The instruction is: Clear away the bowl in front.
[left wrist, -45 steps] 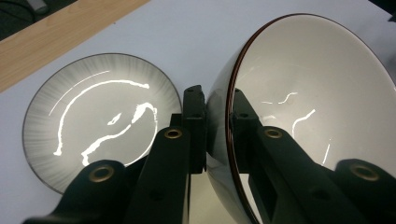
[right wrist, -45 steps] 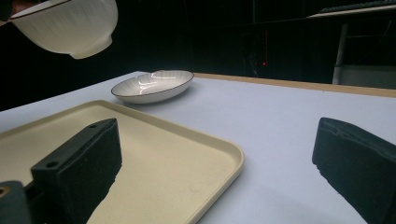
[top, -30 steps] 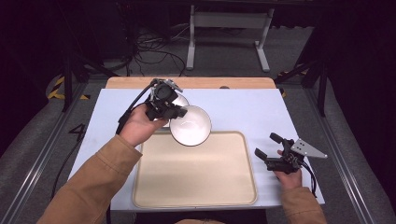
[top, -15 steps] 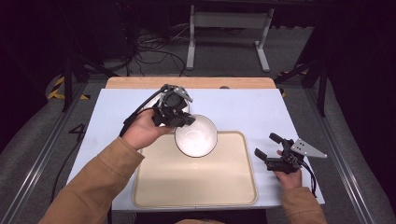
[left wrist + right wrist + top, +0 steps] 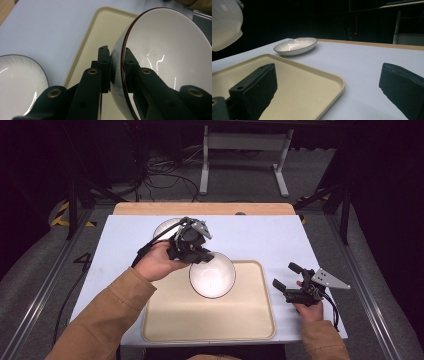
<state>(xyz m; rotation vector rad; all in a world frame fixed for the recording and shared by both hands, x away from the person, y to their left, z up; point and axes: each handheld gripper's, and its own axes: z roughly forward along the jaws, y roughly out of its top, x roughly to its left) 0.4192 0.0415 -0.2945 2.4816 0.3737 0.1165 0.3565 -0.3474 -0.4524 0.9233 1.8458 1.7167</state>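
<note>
Bowl [image 5: 212, 275] hangs over the tray's [image 5: 165, 320] far edge, your left gripper [image 5: 117, 61] clamped on its rim, one jaw inside, one outside. Judged step: carrying it to the tray; next, lower it flat onto open tray floor nearer you. Right gripper [image 5: 292, 282] sits wide open, empty, right of the tray. Plate [image 5: 167, 227] lies far left, apart.
</note>
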